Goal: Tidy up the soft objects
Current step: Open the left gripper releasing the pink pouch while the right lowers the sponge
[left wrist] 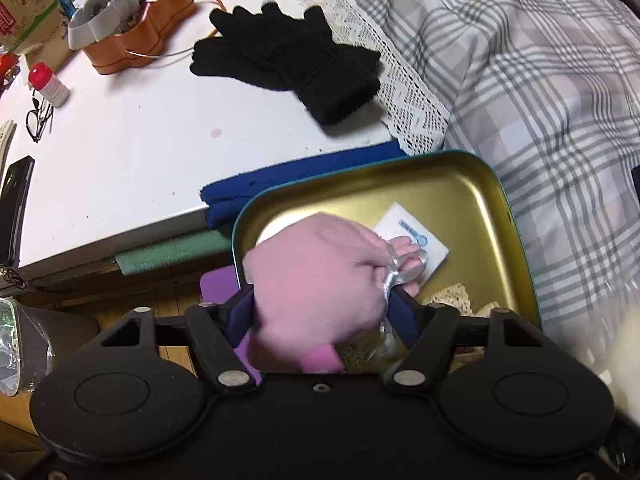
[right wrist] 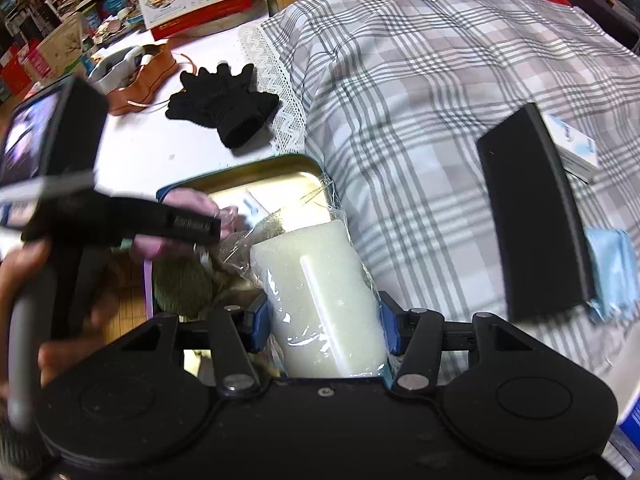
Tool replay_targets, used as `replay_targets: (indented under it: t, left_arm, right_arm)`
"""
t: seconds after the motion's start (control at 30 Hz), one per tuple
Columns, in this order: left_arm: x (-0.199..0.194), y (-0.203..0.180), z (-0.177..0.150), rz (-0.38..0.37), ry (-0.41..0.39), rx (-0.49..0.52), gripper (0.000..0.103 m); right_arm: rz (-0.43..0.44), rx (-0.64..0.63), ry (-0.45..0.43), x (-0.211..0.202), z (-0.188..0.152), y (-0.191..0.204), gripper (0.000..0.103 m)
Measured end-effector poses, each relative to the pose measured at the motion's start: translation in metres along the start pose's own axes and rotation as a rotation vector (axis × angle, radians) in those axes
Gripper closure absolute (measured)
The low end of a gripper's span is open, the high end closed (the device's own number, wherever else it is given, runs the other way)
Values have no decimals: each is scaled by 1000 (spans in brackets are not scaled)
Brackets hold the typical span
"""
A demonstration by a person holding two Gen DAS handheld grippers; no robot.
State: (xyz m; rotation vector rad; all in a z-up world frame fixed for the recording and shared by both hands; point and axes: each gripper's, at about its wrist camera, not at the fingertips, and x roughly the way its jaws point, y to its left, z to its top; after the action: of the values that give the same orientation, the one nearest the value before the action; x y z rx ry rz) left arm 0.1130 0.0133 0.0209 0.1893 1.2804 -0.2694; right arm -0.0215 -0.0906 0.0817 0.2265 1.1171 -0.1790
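Observation:
Between the blue pads of my left gripper (left wrist: 324, 304) sits a pink soft thing (left wrist: 316, 272) with clear plastic on it; the pads touch both its sides. It hangs over a gold tin tray (left wrist: 472, 184) that holds a white packet (left wrist: 412, 236) and a lace piece (left wrist: 452, 300). My right gripper (right wrist: 322, 312) is shut on a whitish sponge block (right wrist: 320, 292) in clear wrap, beside the tray's (right wrist: 280, 168) right edge. A green round scrubber (right wrist: 182, 284) lies in the tray. A pair of black gloves (left wrist: 288, 60) lies on the white table.
A folded blue cloth (left wrist: 280, 184) lies under the tray's far edge. An orange tin (left wrist: 140, 40), a red-capped bottle (left wrist: 48, 84), glasses (left wrist: 38, 120) and a phone (left wrist: 14, 208) sit at the left. On the plaid cloth (right wrist: 420, 80) lies a black case (right wrist: 532, 216).

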Motion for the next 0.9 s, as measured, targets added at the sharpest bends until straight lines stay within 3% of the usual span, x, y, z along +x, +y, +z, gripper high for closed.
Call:
replay_targets:
  t: [0.13,0.37,0.53,0.9]
  left_arm:
    - [-4,1,1,52,-40,-3,28]
    - [0,12,-3,27,2,-64,23]
    - [0,18,-5,26,9,-98,22]
    - [-2,12,-9,-14,5,-70,18]
  right_arm:
    - [4,16,0,19,19,4,50]
    - [-14,46,-5,37,33,9,48]
    - [3,82,-6,43,37,10,38]
    - [-17,102,12,37,27,3,37]
